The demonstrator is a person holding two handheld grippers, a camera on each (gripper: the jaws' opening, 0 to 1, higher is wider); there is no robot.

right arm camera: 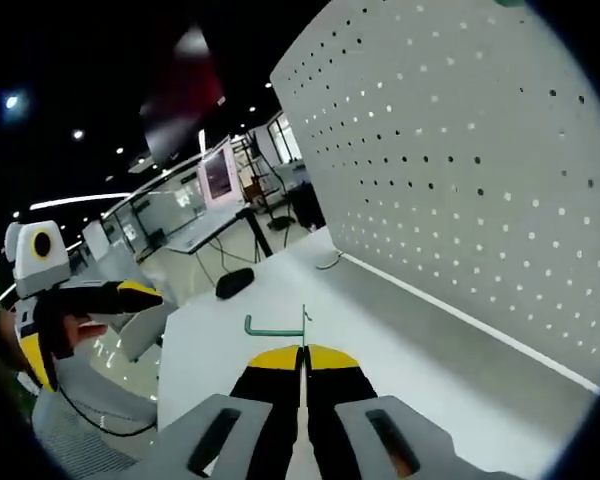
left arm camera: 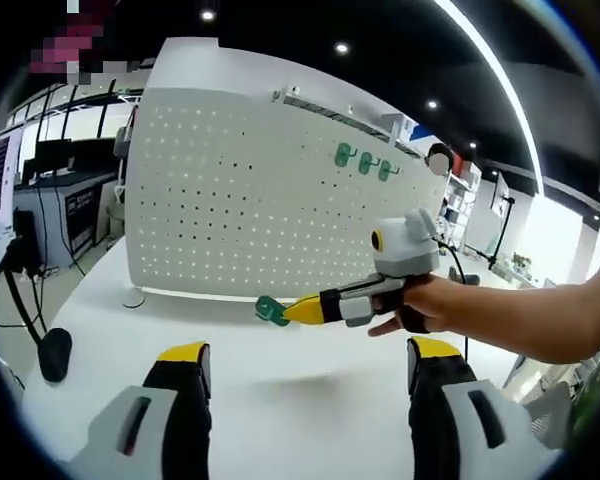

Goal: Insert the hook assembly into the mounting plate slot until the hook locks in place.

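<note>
White desk (left arm camera: pixel 280 370) carries the pegboard (left arm camera: pixel 270 200). My right tool (right arm camera: pixel 303 352) is clamped on the green hook (right arm camera: pixel 275 325), just before the pegboard; left tool (left arm camera: pixel 305 355) gapes empty. Hook looks light, stiff, slippery; grip its shank.

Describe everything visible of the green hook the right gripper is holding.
The green hook is small, plastic-looking and teal green. The right gripper has its yellow-tipped jaws shut on it. In the right gripper view it shows as a thin bar with a bent end, sticking out past the jaw tips. It hangs above the white table, in front of the white pegboard, touching neither.
</note>
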